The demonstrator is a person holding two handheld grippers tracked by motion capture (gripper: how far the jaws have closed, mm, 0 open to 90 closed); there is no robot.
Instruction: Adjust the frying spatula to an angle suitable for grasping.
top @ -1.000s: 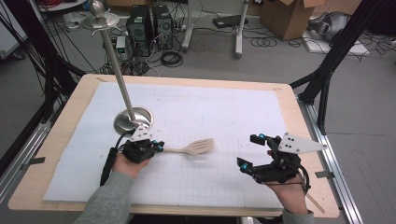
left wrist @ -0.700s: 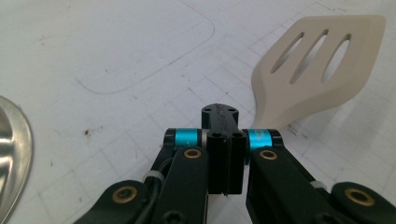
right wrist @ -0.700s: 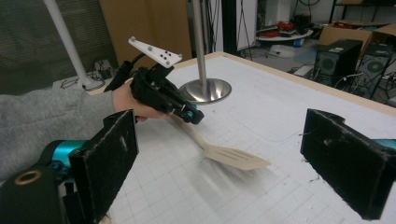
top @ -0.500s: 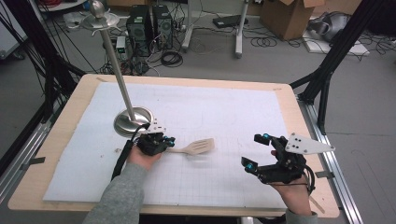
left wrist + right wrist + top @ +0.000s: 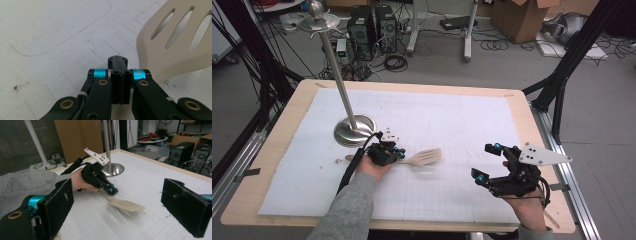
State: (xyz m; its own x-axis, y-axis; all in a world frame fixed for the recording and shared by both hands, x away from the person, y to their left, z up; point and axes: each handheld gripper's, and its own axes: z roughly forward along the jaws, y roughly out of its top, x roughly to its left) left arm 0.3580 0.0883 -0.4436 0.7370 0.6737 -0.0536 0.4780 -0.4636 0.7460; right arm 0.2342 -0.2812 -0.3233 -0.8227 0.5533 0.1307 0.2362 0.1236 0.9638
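While clamped on the handle of the slotted spatula (image 5: 424, 158), left hand-held gripper (image 5: 398, 152) with jaws together, tilting the blade just above the table (image 5: 462, 115), likely for a lift. Right hand-held gripper (image 5: 494, 162) spread wide, well apart, empty. Metal stand (image 5: 354, 127) just behind.

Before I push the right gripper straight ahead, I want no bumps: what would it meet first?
Probably the slotted spatula, held by the left gripper and lying between the open right gripper's jaws ahead; depth is unclear.
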